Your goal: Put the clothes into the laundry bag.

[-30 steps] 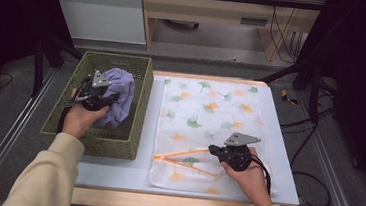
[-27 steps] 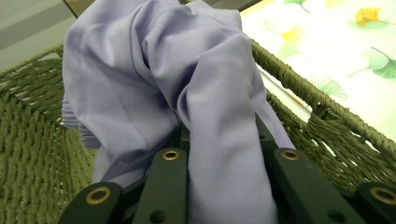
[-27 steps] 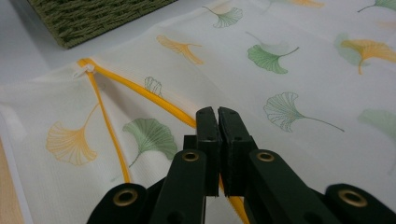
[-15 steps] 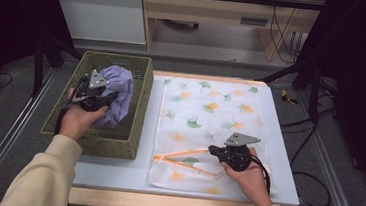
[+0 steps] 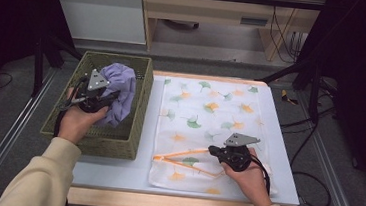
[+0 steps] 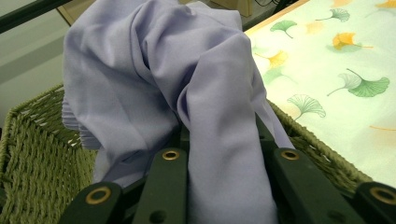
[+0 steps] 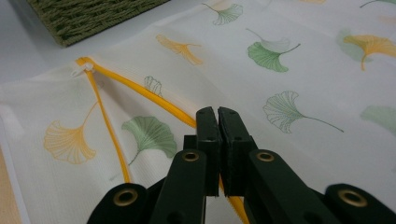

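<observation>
Item, in progress: my left gripper pinches the lilac cloth above the wicker basket; my right gripper, jaws pressed together on the laundry bag's orange zipper edge, should lift that lip so the cloth enters from nine o'clock.

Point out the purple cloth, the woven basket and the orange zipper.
purple cloth (image 6: 154, 79), left gripper view, bunched upper folds.
woven basket (image 5: 138, 104), high view, right wall.
orange zipper (image 7: 140, 91), right gripper view, upper edge of the open zip.

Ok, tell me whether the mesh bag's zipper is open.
Open: the orange zipper edges spread in a V on the mesh bag.
</observation>
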`<action>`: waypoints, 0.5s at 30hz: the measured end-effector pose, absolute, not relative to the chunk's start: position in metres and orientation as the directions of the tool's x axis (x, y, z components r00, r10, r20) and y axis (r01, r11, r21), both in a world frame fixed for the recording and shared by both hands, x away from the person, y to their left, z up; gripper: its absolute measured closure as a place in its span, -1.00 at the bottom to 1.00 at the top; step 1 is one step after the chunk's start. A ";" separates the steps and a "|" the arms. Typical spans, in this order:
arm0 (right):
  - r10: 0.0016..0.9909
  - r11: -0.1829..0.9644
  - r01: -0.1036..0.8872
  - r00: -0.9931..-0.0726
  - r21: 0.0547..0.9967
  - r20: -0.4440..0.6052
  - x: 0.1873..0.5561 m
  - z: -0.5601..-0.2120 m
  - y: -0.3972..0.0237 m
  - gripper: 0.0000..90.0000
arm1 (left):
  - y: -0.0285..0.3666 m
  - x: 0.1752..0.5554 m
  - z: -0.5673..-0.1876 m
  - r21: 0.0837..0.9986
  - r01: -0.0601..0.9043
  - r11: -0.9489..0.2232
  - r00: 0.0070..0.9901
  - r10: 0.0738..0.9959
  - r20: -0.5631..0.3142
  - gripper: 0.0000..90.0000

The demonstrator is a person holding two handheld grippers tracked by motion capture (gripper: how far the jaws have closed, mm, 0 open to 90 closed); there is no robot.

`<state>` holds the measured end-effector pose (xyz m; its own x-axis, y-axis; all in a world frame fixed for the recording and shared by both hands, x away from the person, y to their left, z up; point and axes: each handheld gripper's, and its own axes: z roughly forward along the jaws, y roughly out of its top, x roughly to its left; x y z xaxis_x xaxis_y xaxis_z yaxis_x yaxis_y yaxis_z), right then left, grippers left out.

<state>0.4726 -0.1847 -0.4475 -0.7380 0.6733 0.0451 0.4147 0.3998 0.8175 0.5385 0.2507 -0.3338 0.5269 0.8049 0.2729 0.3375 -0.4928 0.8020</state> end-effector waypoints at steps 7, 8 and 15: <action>0.674 0.397 0.413 -0.737 0.820 0.045 0.472 -0.447 -0.185 0.96 | 0.249 0.535 -0.330 0.812 0.324 -0.486 0.524 0.807 0.274 0.64; 0.674 0.398 0.413 -0.738 0.820 0.044 0.473 -0.447 -0.185 0.96 | 0.249 0.535 -0.330 0.812 0.323 -0.486 0.523 0.807 0.275 0.64; 0.674 0.397 0.414 -0.737 0.819 0.045 0.473 -0.447 -0.185 0.96 | 0.249 0.531 -0.327 0.817 0.315 -0.484 0.522 0.807 0.277 0.64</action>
<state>0.4727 -0.1855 -0.4475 -0.7371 0.6743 0.0451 0.4137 0.3974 0.8191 0.5308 0.2492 -0.3268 0.5218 0.8068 0.2771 0.3146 -0.4840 0.8166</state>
